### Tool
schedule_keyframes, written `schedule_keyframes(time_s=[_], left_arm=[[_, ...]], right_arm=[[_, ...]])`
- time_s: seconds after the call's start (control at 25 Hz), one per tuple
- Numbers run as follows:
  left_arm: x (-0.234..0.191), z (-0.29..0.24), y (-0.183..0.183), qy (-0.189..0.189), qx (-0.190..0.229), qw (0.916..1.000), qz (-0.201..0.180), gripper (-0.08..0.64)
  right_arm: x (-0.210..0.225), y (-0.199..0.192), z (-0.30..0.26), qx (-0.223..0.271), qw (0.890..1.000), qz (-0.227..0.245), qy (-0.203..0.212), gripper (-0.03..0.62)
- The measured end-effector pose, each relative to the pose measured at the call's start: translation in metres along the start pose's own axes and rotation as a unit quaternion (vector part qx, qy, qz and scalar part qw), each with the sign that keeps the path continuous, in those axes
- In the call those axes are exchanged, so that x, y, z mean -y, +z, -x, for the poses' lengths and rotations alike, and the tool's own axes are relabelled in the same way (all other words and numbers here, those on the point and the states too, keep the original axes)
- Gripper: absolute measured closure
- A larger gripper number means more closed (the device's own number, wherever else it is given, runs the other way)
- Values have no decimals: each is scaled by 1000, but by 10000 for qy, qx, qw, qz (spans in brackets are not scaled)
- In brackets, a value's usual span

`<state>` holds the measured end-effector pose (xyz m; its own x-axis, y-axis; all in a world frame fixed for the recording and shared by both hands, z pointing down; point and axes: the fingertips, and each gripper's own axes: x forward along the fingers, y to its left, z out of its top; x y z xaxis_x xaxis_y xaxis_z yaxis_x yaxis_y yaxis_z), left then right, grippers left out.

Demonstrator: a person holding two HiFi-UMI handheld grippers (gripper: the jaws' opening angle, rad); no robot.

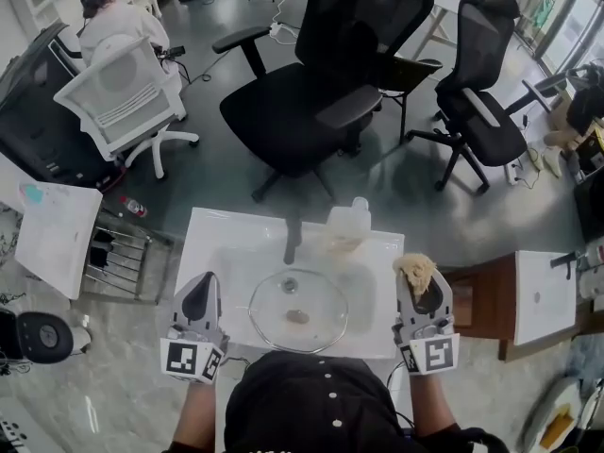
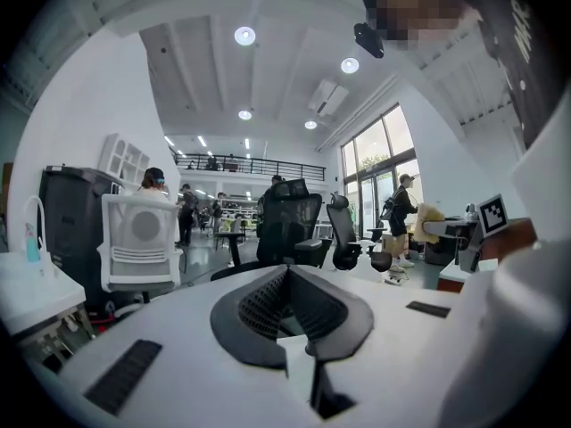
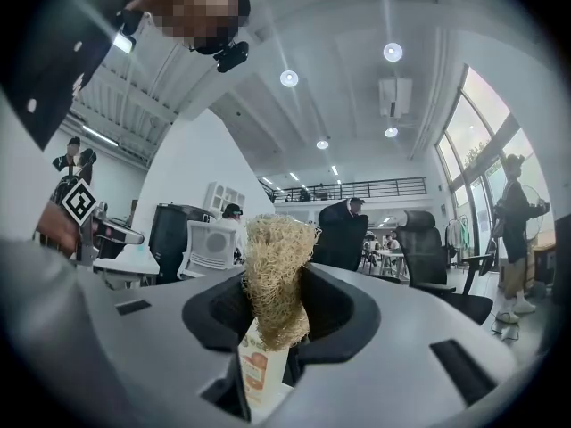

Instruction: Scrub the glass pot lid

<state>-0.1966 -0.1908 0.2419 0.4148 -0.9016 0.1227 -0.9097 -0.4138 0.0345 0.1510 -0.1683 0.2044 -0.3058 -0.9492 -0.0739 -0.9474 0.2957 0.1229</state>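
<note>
While lying flat in white sink, near centre: glass pot lid | likely stiff, slick, breakable | steady at rim | left gripper fully closed, empty | right gripper clamped on loofah scrubber

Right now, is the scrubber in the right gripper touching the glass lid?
Apart. The head view shows the scrubber, clamped in the right gripper, at the right rim of the sink, with bare white surface between it and the glass lid.
</note>
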Motion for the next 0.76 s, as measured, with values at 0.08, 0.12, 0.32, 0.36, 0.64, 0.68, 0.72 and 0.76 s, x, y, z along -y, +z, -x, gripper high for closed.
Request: schedule_keyframes(time_s=[0.08, 0.12, 0.32, 0.36, 0.64, 0.68, 0.72, 0.76], left_arm=[[1, 0, -1, 25, -31, 10000, 17, 534], [1, 0, -2, 30, -42, 10000, 67, 534], [3, 0, 3, -46, -19, 9995, 303, 534], [5, -1, 4, -60, -20, 9996, 275, 534], [8, -2, 3, -72, -19, 9996, 283, 534], [9, -2, 3, -77, -18, 9996, 280, 534], [10, -3, 3, -83, -18, 9996, 277, 534], [11, -3, 3, -90, -17, 9996, 274, 534]], right_arm=[[-1, 1, -1, 13, 10000, 25, 30, 447], [-2, 2, -1, 16, 10000, 17, 34, 447], [-1, 6, -4, 113, 9997, -196, 18, 448], [0, 7, -4, 133, 9997, -228, 10, 447], [-3, 11, -5, 194, 9997, -139, 37, 447], [-3, 11, -5, 204, 9997, -129, 39, 447], [-3, 11, -5, 222, 9997, -128, 40, 448], [-3, 11, -5, 243, 9996, -131, 39, 447]])
